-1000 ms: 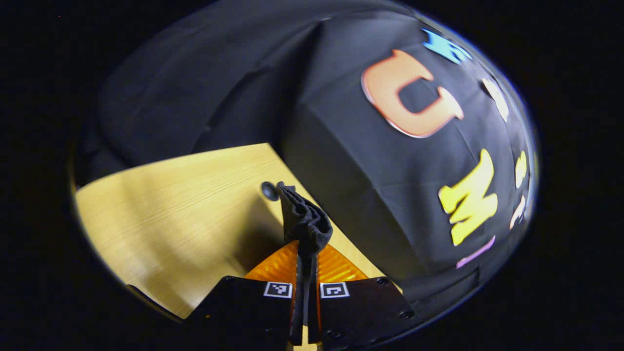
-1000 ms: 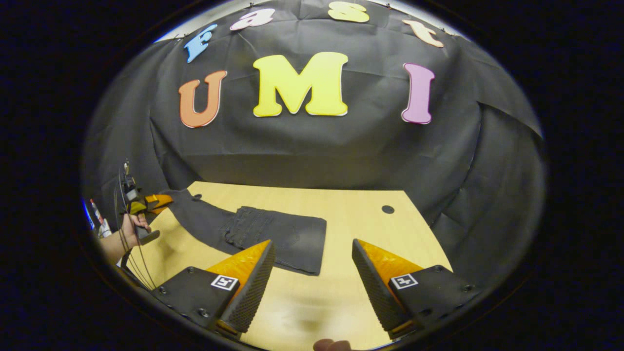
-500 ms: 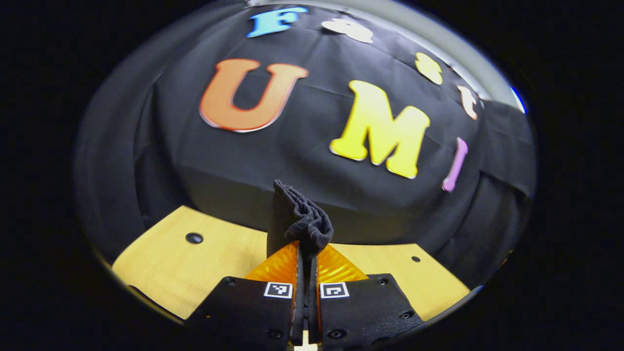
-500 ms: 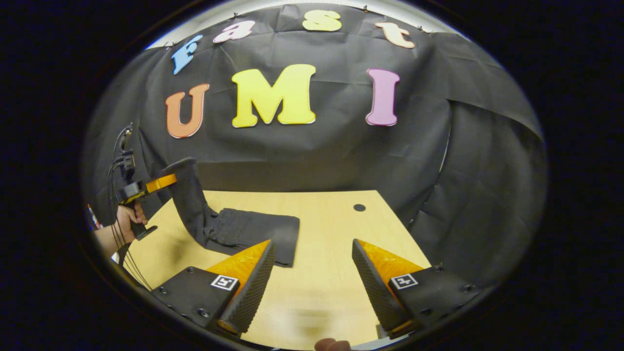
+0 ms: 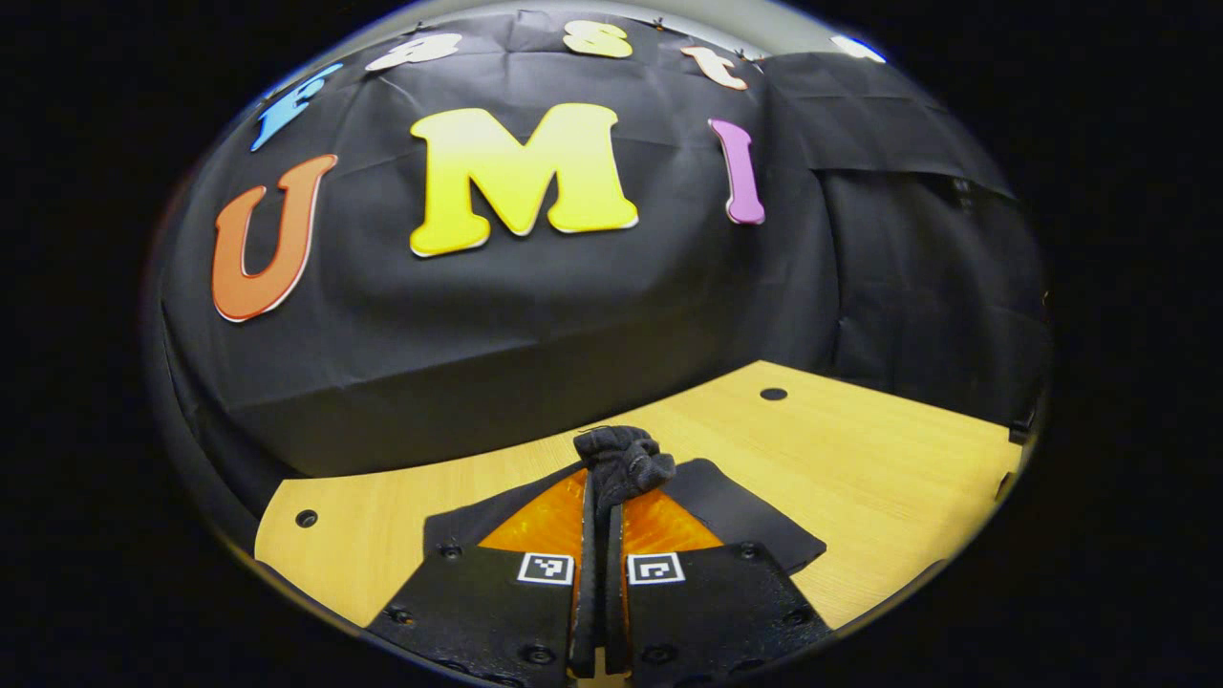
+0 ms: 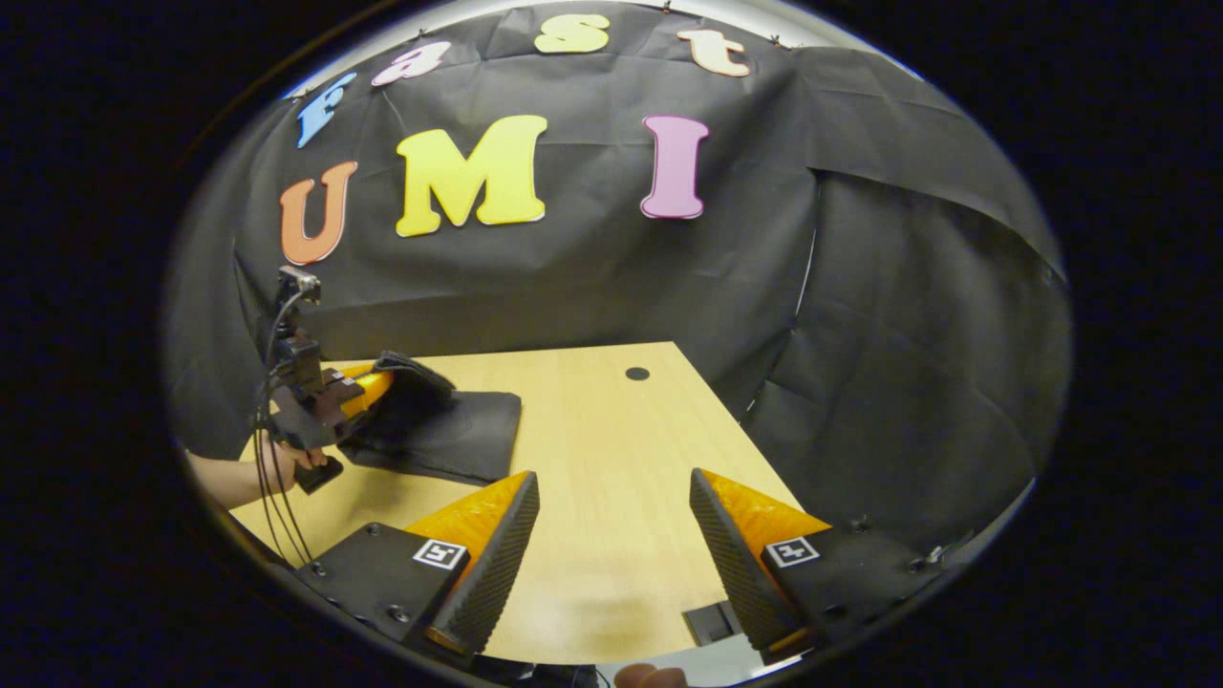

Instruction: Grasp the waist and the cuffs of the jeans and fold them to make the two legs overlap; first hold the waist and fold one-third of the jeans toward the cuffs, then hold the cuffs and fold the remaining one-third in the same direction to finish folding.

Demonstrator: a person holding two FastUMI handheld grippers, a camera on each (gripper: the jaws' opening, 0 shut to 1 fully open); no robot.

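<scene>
The dark jeans (image 6: 449, 435) lie folded on the wooden table (image 6: 592, 449), at the left in the right gripper view. My left gripper (image 5: 600, 487) is shut on a bunched end of the jeans (image 5: 623, 461), held just over the flat folded part (image 5: 745, 521). In the right gripper view this left gripper (image 6: 358, 390) hangs over the left end of the folded jeans, held by a hand (image 6: 287, 461). My right gripper (image 6: 613, 478) stands open above bare table to the right of the jeans, with nothing between its fingers.
The table has small round holes (image 5: 773, 394) (image 5: 306, 518) near its back edge. Black cloth walls close the booth behind and on the right. Cables (image 6: 272, 478) trail from the left gripper. The table's near edge lies just below my right gripper.
My left gripper has swung the held end of the jeans up and over, then down onto the folded part. The right gripper stayed open and its view shifted to the right.
</scene>
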